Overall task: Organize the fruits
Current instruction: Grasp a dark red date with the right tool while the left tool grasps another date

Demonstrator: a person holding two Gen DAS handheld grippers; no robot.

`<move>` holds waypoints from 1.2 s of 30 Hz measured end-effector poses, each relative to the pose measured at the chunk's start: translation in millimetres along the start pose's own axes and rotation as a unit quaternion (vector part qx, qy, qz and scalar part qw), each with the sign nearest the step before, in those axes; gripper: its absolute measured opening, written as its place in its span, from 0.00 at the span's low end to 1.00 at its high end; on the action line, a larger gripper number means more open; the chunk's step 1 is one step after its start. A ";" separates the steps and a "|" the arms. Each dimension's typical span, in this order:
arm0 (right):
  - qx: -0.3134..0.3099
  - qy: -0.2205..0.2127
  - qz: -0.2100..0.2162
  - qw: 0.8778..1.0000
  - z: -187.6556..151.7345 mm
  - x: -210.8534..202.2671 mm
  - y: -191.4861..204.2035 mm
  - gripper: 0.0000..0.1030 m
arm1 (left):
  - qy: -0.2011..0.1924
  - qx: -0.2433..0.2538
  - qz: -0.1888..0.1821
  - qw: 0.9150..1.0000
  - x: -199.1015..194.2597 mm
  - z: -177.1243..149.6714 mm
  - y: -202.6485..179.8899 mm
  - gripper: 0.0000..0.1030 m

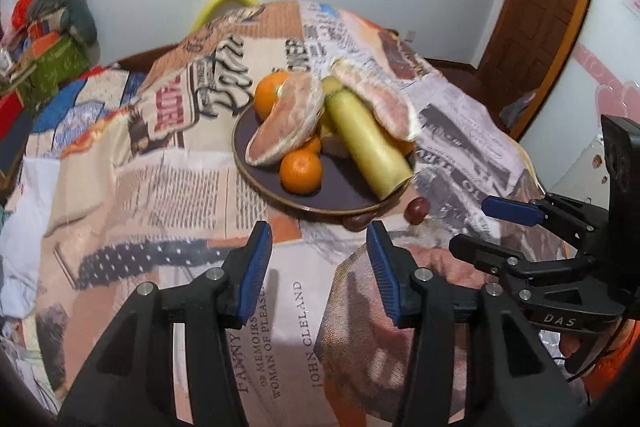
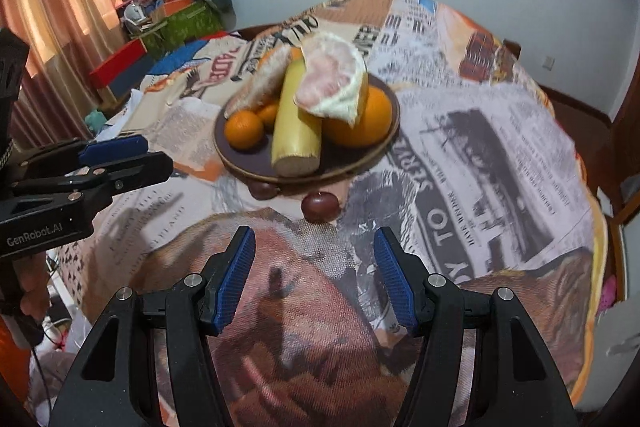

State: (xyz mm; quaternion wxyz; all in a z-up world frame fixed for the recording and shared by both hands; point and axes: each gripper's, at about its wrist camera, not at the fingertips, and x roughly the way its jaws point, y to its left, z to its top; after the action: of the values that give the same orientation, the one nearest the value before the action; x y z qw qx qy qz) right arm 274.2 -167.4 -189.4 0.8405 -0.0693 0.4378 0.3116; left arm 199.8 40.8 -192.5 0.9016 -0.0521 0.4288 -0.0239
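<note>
A dark round plate (image 1: 340,195) (image 2: 384,143) sits on the cloth-covered table. It holds two pomelo pieces (image 1: 288,119) (image 2: 332,83), a pale yellow sugarcane piece (image 1: 368,143) (image 2: 296,123), a big orange (image 2: 364,123) and small mandarins (image 1: 300,171) (image 2: 244,129). Two dark red chestnut-like fruits lie on the cloth by the plate's near rim (image 1: 417,210) (image 2: 320,207), (image 1: 358,222) (image 2: 264,189). My left gripper (image 1: 320,267) is open and empty, short of the plate. My right gripper (image 2: 314,279) is open and empty, short of the loose fruits.
A newspaper-print cloth (image 1: 160,187) (image 2: 480,147) covers the round table. Cluttered boxes and a grey cushion (image 2: 188,3) stand at the far left. A wooden door (image 1: 540,7) is at the right. A yellow chair back (image 1: 224,1) rises behind the table.
</note>
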 end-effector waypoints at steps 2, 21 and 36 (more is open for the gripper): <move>0.004 0.006 0.002 1.000 -0.8 6.7 -1.2 0.56 | 0.008 -0.013 -0.002 1.000 7.3 -2.3 4.2 0.47; 0.009 0.017 0.027 0.999 4.6 31.0 -6.9 0.23 | 0.059 0.008 -0.038 0.997 60.3 -3.5 -14.3 0.40; 0.021 -0.016 0.032 0.999 4.8 7.5 -20.5 0.23 | 0.063 0.000 -0.023 0.998 85.8 6.2 -30.8 0.25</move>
State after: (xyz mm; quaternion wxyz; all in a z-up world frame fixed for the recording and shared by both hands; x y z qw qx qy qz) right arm 292.6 -178.3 -195.5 0.8382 -0.0325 0.4331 0.3298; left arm 258.8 3.1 -251.2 0.8722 -0.0603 0.4831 -0.0479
